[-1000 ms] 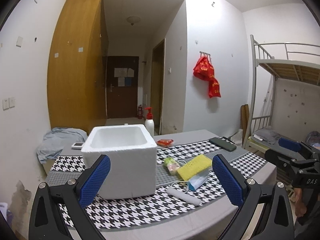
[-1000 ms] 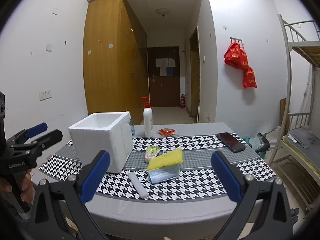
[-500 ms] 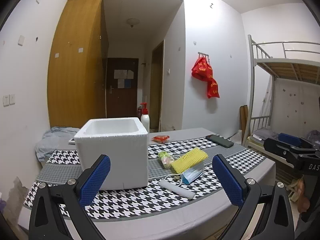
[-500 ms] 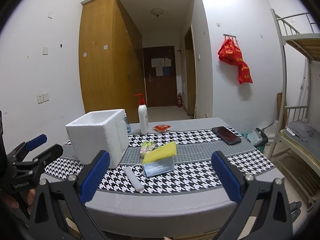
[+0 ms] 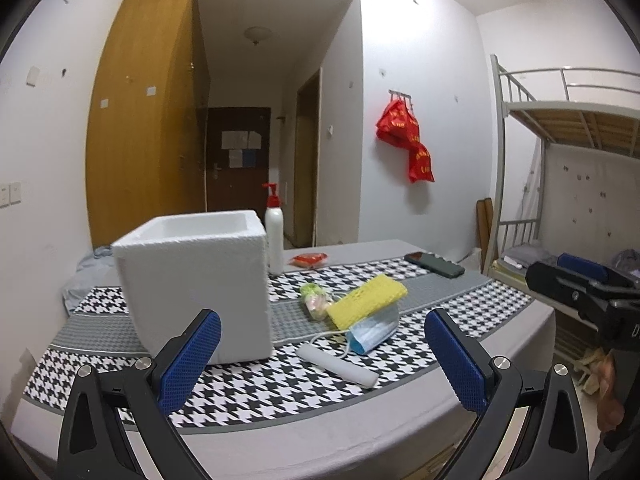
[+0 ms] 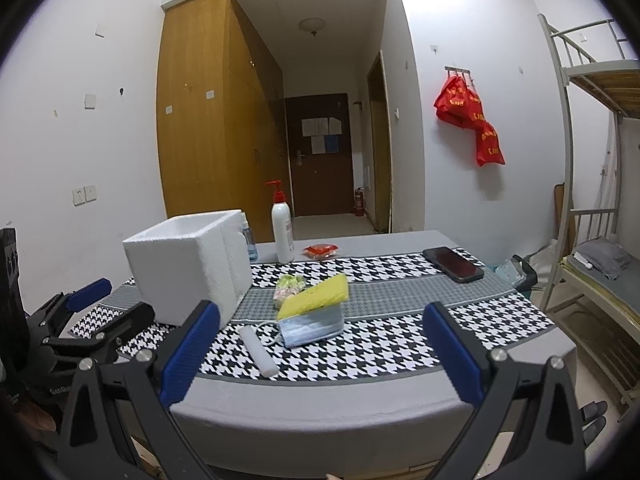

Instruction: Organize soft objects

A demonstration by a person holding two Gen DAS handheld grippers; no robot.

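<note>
Right wrist view: right gripper (image 6: 320, 344) gapes empty; yellow rectangular sponge (image 6: 314, 295) ahead, white foam box (image 6: 188, 266) forward-left, ready for stowing; left gripper (image 5: 322, 354) likewise spread.

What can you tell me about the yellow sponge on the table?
The flat rectangular yellow sponge has a pitted, textured top and looks soft and dry. It lies tilted, propped on the pale blue pleated face mask, its far end beside the small green and pink bundle, to the right of the white foam box. No claw touches it.
</note>
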